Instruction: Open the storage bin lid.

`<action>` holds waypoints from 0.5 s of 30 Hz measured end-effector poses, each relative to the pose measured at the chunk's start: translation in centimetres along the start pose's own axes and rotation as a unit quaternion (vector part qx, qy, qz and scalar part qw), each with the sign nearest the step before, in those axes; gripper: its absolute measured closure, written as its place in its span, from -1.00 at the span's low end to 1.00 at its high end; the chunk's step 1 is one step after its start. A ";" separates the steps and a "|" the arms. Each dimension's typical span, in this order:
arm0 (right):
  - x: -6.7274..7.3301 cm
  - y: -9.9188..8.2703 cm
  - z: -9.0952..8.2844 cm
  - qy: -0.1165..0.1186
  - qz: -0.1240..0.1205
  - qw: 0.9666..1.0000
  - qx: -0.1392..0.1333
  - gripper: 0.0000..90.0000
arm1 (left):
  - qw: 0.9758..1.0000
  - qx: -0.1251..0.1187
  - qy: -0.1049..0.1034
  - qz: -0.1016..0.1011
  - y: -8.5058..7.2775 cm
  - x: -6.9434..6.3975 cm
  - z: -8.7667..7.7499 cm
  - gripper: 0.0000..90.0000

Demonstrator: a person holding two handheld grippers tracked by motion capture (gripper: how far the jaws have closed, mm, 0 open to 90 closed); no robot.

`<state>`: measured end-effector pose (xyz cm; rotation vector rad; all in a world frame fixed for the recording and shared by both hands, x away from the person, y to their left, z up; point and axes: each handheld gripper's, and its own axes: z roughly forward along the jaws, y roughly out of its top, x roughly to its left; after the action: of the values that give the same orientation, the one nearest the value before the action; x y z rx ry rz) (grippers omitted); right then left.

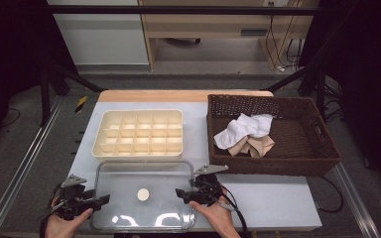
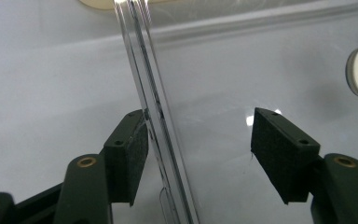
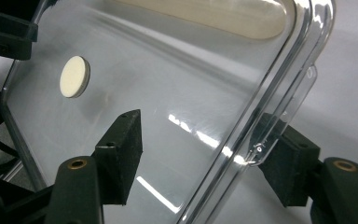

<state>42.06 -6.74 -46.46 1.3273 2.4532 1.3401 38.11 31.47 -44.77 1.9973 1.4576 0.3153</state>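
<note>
**High view inventory: clear lid down on the table, both tools let go**

High view, left to right, as I hold things now.

1. Left tool (image 1: 100,199): in my left hand at the near left corner of the table (image 1: 273,198). Its jaws straddle the left rim of the clear lid (image 1: 129,173). In the left gripper view the left tool (image 2: 199,149) stands wide; the rim passes just beside one pad and well apart from the other, so nothing is clamped. I judge this a release, not a grip.

2. Clear lid: a transparent rectangular cover lying flat on the near middle of the table, between my two hands. A small cream disc (image 1: 143,194) sits at its centre. The lid is not on the tray.

3. Cream divided tray (image 1: 139,133): just beyond the lid, uncovered, every compartment that I can see bare.

4. Right tool (image 1: 179,192): in my right hand at the lid's right rim. In the right gripper view the right tool (image 3: 200,149) also stands wide; the rim crosses in front of one pad, the other pad hangs over the pane, no squeeze visible.

5. Brown wicker basket (image 1: 278,163): far right, holding a bundle of white and beige cloths (image 1: 245,133).

Status, by my judgement: lid set down and freed. Left over: the cloths are untouched in the basket, the tray unfilled and uncovered.
</note>
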 end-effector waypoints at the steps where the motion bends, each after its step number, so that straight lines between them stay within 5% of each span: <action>1: 0.0 0.0 0.1 -0.001 0.002 1.000 0.002 -0.24 | 1.000 0.002 0.001 -0.001 0.0 0.0 0.1 -0.18; 11: -0.1 -0.2 0.7 -0.028 -0.009 1.000 0.002 -0.36 | 1.000 0.010 0.008 -0.006 0.0 0.0 0.3 -0.19; 15: 0.0 -0.3 1.0 -0.048 -0.026 0.998 0.005 -0.41 | 1.000 -0.007 0.016 0.004 -0.1 -0.2 0.2 -0.12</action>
<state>42.27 -6.21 -47.30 1.2893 2.4164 1.2245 38.09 31.29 -44.93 1.9956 1.4627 0.3625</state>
